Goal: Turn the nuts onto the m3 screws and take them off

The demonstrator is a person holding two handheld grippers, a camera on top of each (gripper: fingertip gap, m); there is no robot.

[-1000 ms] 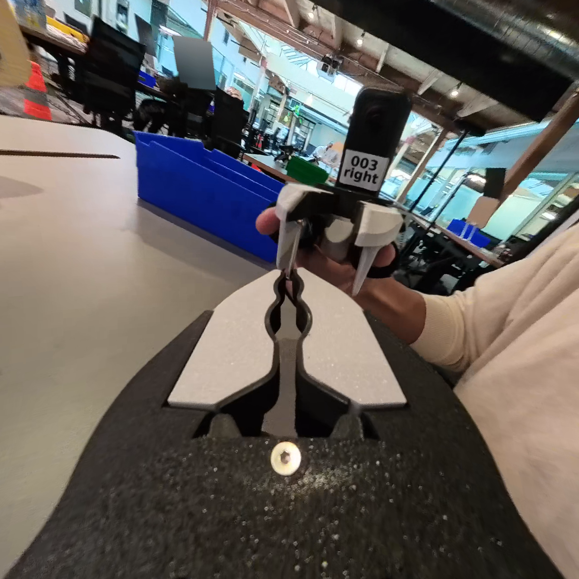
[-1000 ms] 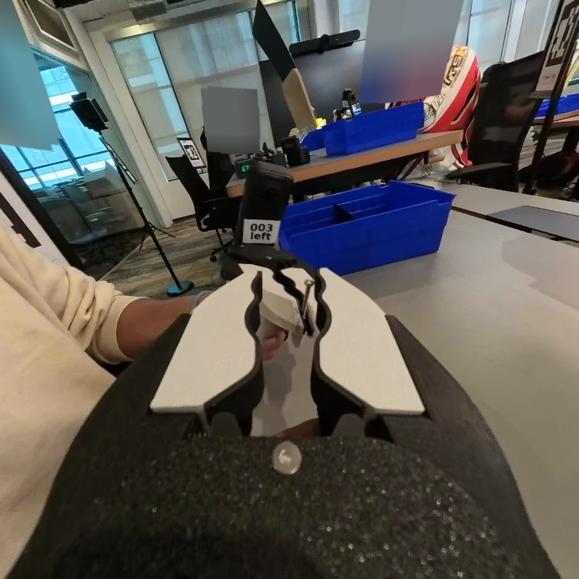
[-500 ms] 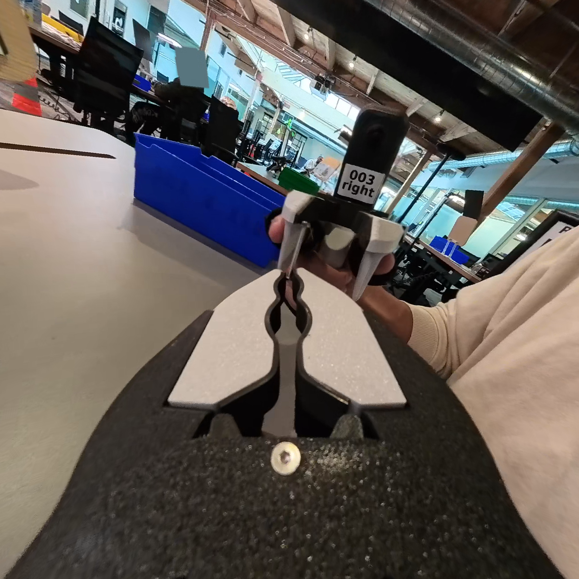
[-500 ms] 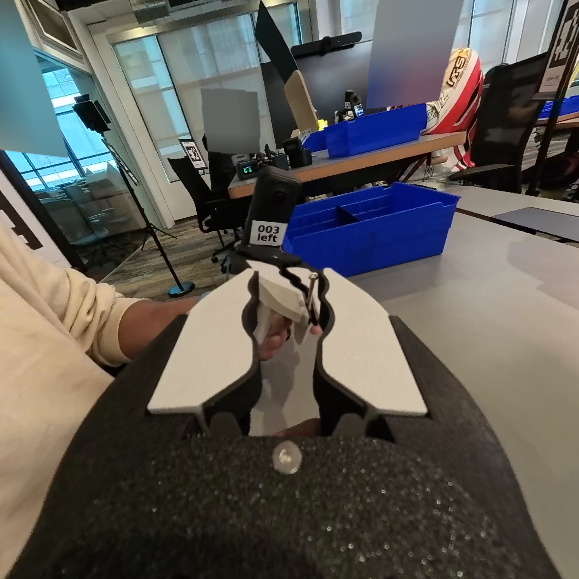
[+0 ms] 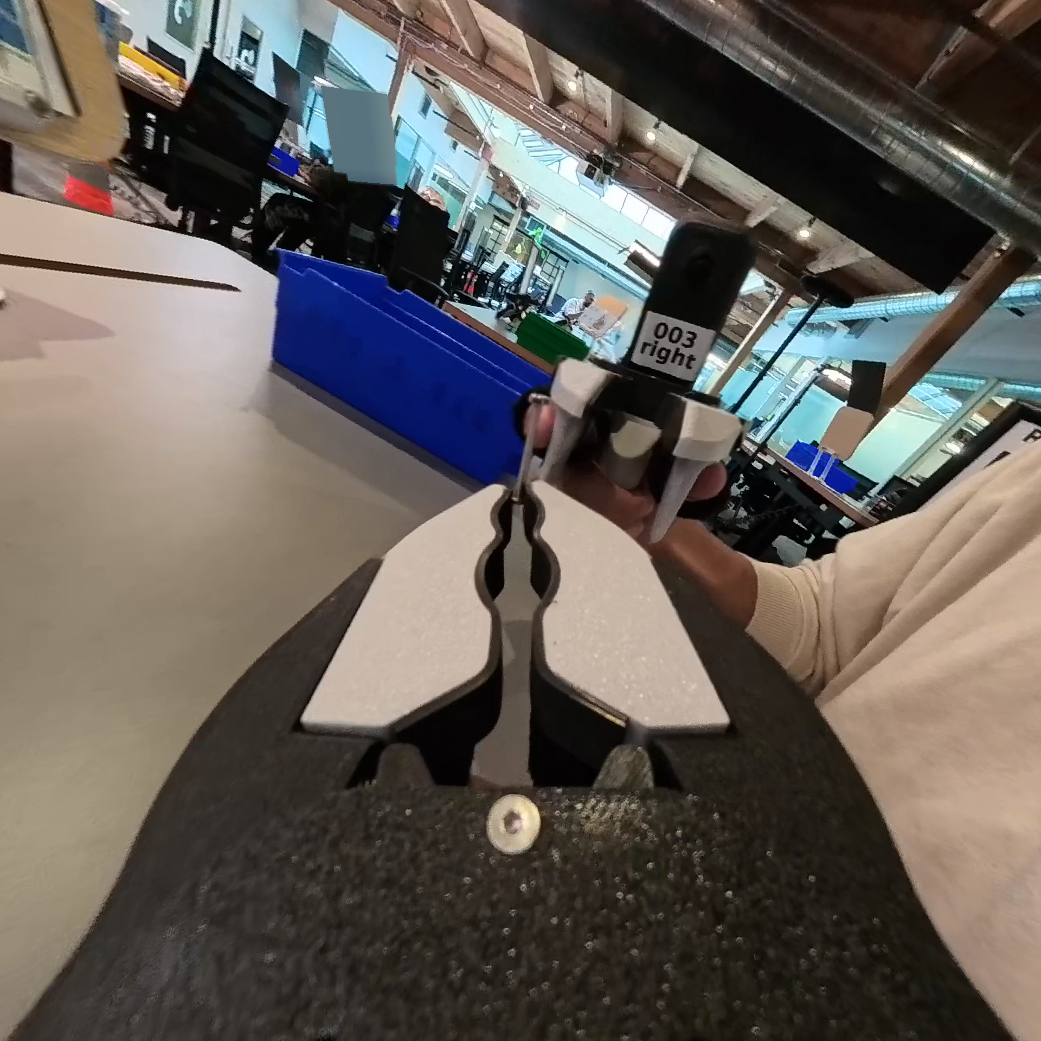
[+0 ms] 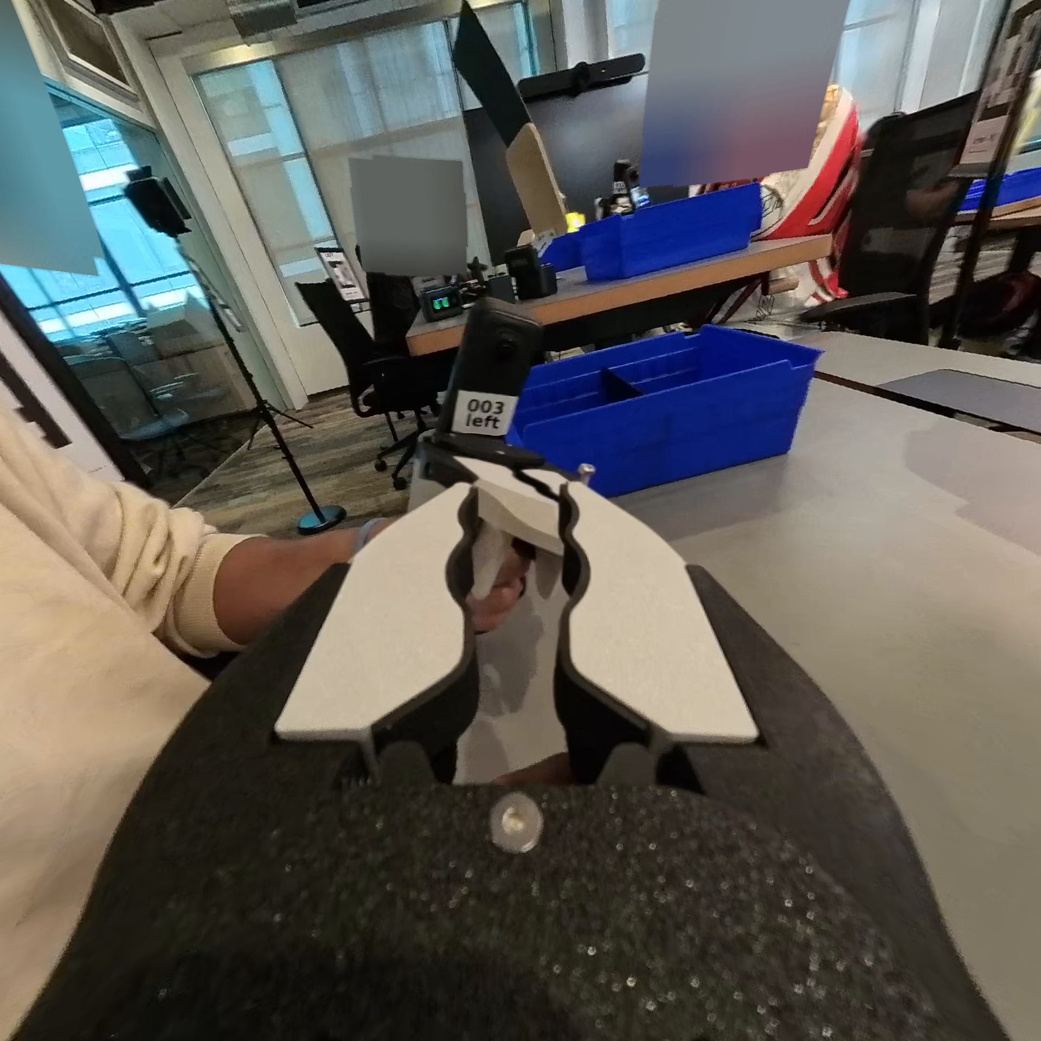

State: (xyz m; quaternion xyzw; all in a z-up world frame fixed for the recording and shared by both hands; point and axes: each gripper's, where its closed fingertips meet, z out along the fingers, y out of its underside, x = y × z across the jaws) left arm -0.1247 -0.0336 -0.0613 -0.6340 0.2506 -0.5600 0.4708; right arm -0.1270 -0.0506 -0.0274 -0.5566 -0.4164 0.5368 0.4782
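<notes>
My left gripper (image 5: 518, 491) is shut on the lower end of a thin m3 screw (image 5: 529, 445), which stands up with its head on top. I cannot make out a nut. My right gripper (image 5: 600, 507) faces it, open and empty, and the screw stands just outside one of its white fingers (image 5: 560, 445). In the right wrist view my right gripper (image 6: 518, 490) is open. The screw head (image 6: 587, 468) shows just past its right fingertip, and the left gripper's white fingers (image 6: 524, 515) sit in the gap. Both are held above the grey table (image 5: 141, 450).
A blue divided bin (image 6: 664, 417) stands on the table behind the grippers; it also shows in the left wrist view (image 5: 394, 360). A cream-sleeved arm (image 5: 845, 619) holds each gripper. Office desks, chairs and a tripod fill the background.
The screw was between the right gripper's fingers, against one of them; it now stands just outside that finger. Both grippers shifted and tilted slightly. The left grip is unchanged.
</notes>
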